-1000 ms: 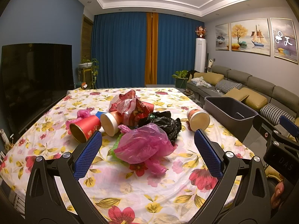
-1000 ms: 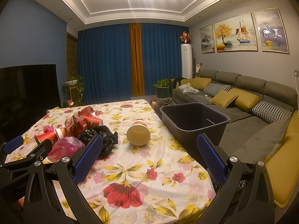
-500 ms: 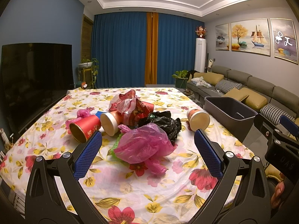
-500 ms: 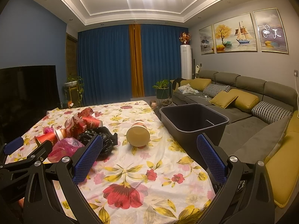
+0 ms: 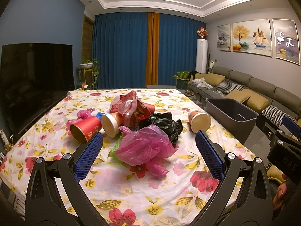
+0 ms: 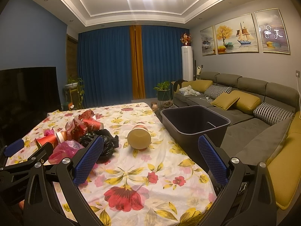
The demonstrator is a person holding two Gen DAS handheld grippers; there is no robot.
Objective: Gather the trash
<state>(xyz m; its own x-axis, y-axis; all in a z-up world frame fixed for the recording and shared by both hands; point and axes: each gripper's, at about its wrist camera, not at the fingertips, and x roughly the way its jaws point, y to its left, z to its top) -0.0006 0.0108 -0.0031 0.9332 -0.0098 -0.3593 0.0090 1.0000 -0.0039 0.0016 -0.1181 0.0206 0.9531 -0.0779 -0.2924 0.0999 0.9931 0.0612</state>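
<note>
A pile of trash lies on the floral tablecloth (image 5: 131, 184): a pink plastic bag (image 5: 144, 146), a black bag (image 5: 165, 124), a red wrapper (image 5: 131, 107), a red cup (image 5: 84, 130), a white-based cup (image 5: 110, 122) and a paper cup (image 5: 199, 120) on its side. My left gripper (image 5: 148, 148) is open and empty, just short of the pink bag. My right gripper (image 6: 150, 156) is open and empty, short of the paper cup (image 6: 139, 137). A dark bin (image 6: 195, 126) stands at the table's right edge.
A grey sofa (image 6: 244, 109) with yellow cushions runs along the right wall. A black TV (image 5: 35, 82) stands left of the table. Blue curtains (image 5: 122, 50) and potted plants (image 6: 163, 92) are at the back. The left gripper's body shows at the right wrist view's lower left (image 6: 22, 162).
The right wrist view has tilted slightly upward, so the table and bin sit a little lower. The left gripper has not visibly moved.
</note>
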